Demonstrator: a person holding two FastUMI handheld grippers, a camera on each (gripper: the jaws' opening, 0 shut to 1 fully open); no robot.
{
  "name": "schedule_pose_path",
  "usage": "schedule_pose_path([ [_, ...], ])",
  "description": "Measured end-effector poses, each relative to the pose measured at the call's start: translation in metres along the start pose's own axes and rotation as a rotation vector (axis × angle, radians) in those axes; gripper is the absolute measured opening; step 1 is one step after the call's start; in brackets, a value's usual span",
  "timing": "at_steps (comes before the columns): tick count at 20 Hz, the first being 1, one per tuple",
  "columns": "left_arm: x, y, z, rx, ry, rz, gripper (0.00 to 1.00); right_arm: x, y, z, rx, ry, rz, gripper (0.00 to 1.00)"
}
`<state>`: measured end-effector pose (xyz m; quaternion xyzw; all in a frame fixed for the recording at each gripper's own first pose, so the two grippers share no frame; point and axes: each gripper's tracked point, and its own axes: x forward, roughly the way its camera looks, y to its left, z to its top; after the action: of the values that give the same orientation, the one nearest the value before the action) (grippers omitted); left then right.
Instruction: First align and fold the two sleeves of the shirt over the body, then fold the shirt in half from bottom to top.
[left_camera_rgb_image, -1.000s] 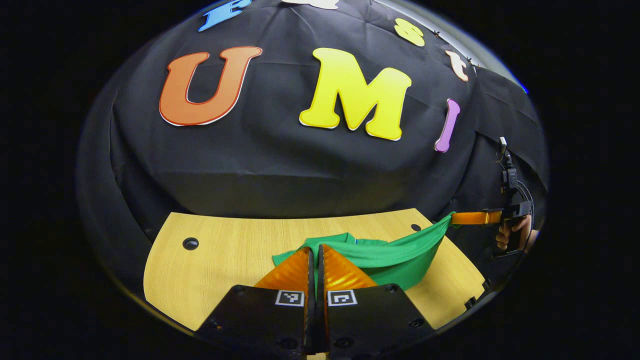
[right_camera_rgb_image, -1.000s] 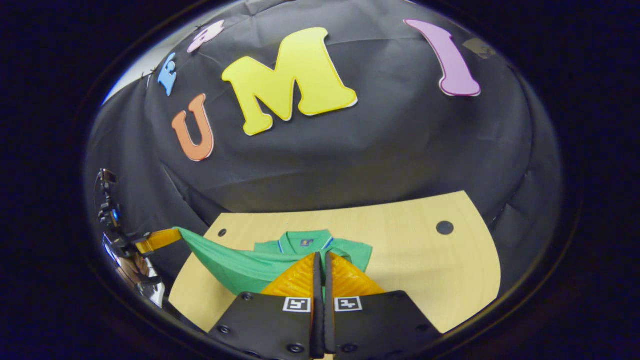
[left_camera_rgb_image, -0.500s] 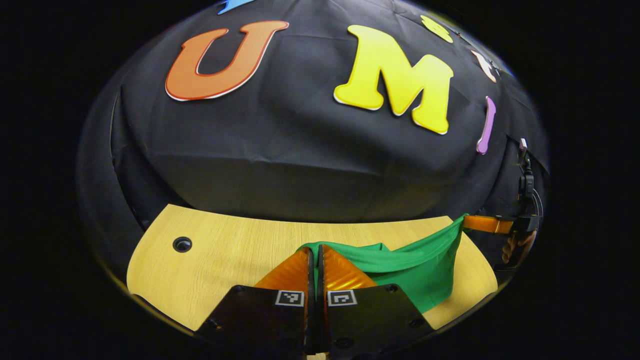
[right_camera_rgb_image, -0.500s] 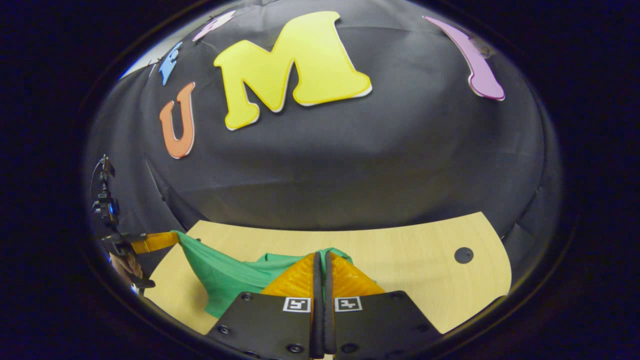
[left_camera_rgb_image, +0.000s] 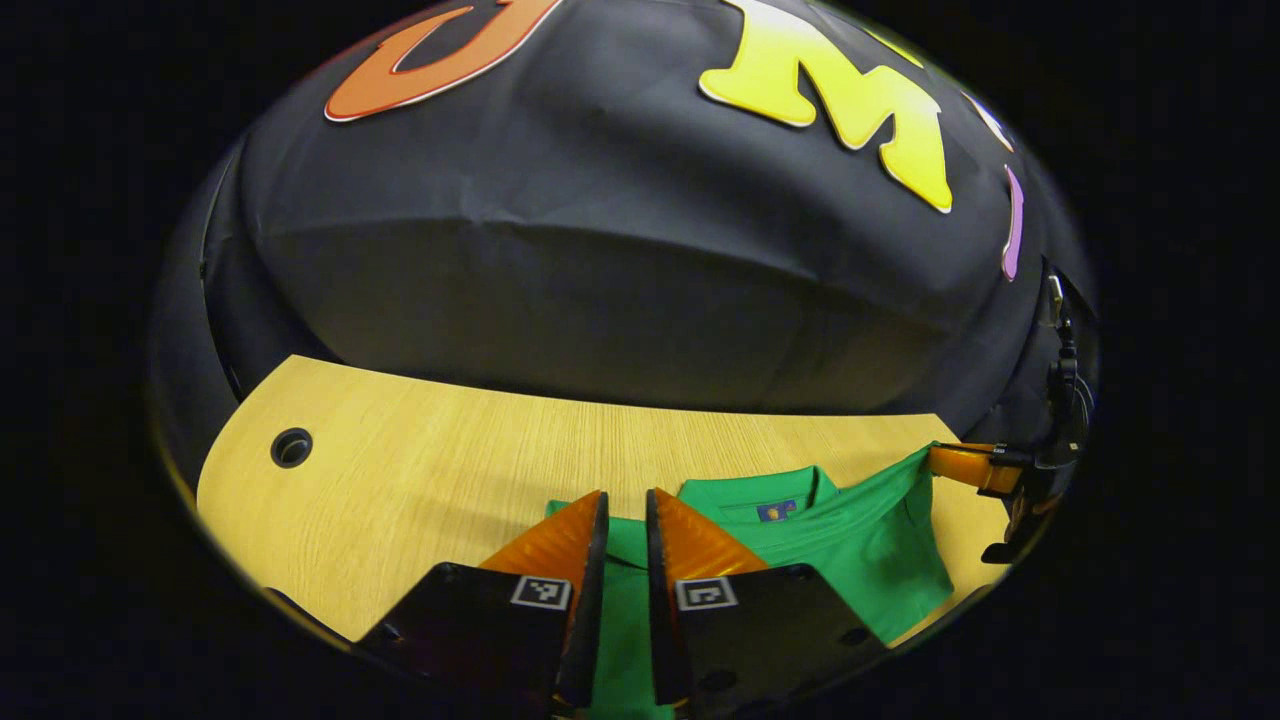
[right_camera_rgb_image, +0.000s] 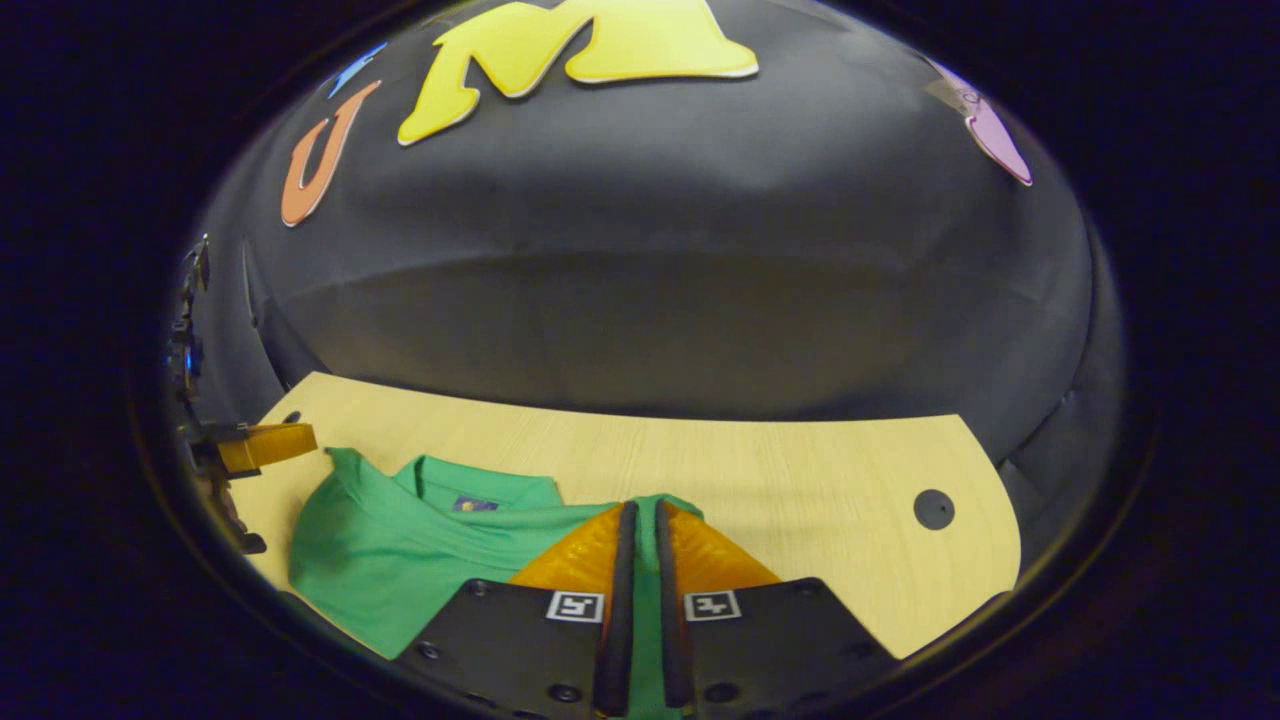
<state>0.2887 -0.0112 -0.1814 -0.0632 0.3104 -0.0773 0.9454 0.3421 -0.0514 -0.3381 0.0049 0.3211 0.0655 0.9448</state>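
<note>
In the left gripper view, the left gripper (left_camera_rgb_image: 622, 510) is hanging over the green shirt (left_camera_rgb_image: 850, 540) with its fingers spread a little, and green cloth is showing in the gap. The shirt is lying near the front edge of the wooden table (left_camera_rgb_image: 420, 470), its collar pointing to the back edge. In the right gripper view, the right gripper (right_camera_rgb_image: 640, 520) is sitting over the shirt's (right_camera_rgb_image: 400, 545) edge, fingers slightly apart too.
</note>
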Motion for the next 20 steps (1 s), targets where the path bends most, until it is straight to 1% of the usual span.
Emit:
schedule_pose_path([
  [2,-0.006,0.002,-0.001,0.012,0.006,0.04,0.75,-0.009,-0.002,0.008,-0.006,-0.023,-0.006,0.56],
  [3,-0.013,0.003,0.004,0.0,-0.004,0.051,1.0,-0.015,-0.005,0.012,-0.016,-0.039,-0.021,0.77],
  [4,-0.017,0.001,0.007,-0.02,-0.015,0.053,1.0,-0.024,-0.009,0.016,-0.025,-0.055,-0.035,0.99],
  [6,-0.038,0.0,0.019,-0.047,-0.037,0.065,0.99,-0.046,-0.01,0.025,-0.019,-0.085,-0.046,0.98],
  [8,-0.065,0.002,0.036,-0.045,-0.075,0.095,0.99,-0.073,-0.01,0.035,-0.008,-0.122,-0.059,0.97],
  [13,-0.167,-0.006,0.101,-0.005,-0.234,0.15,0.99,-0.172,0.0,0.073,0.014,-0.251,-0.095,0.98],
  [15,-0.213,-0.018,0.124,0.02,-0.307,0.148,0.98,-0.218,0.01,0.082,0.032,-0.299,-0.102,0.98],
  [17,-0.254,-0.031,0.135,0.034,-0.364,0.153,0.98,-0.264,0.02,0.087,0.034,-0.345,-0.107,0.98],
  [20,-0.315,-0.05,0.139,0.039,-0.416,0.139,0.98,-0.33,0.038,0.092,0.019,-0.422,-0.118,0.97],
])
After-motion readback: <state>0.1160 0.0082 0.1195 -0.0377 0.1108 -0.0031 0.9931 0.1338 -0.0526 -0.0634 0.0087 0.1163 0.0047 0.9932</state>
